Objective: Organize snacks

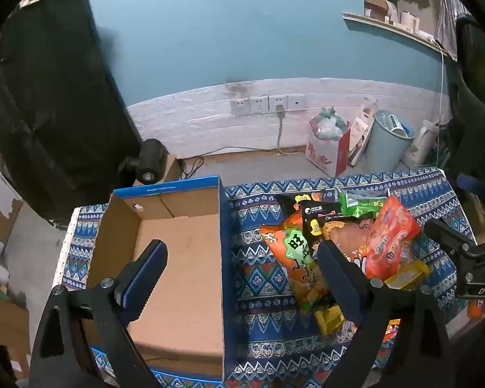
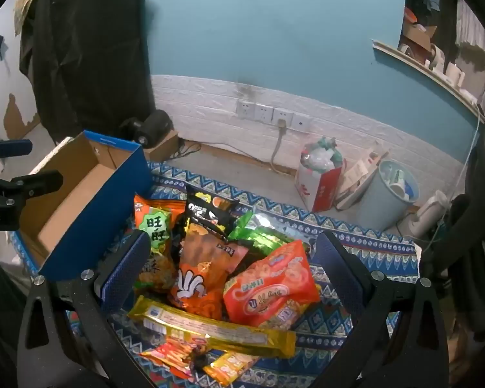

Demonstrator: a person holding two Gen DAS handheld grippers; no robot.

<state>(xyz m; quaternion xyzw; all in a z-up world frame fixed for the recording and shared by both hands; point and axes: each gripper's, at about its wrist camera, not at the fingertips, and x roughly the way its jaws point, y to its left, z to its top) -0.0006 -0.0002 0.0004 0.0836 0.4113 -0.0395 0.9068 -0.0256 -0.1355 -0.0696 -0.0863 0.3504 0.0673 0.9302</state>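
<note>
An empty cardboard box (image 1: 184, 252) with blue outer walls (image 2: 103, 223) stands on the left of a patterned tablecloth (image 1: 258, 278). To its right lies a pile of snack bags: an orange-green bag (image 2: 155, 226), a black bag (image 2: 207, 207), a green packet (image 2: 258, 229), an orange-red bag (image 2: 271, 284) and a long gold packet (image 2: 210, 326). My left gripper (image 1: 242, 247) is open above the box's right wall, one finger over the box, the other over the pile's left side. My right gripper (image 2: 232, 237) hangs open over the pile, touching nothing.
Beyond the table's far edge the floor holds a pale blue bin (image 1: 391, 142), a red-and-white bag (image 1: 329, 152) and a black device (image 1: 148, 161) on a small carton. A dark garment (image 1: 48, 97) hangs at the left. A cable runs down from the wall sockets (image 1: 268, 103).
</note>
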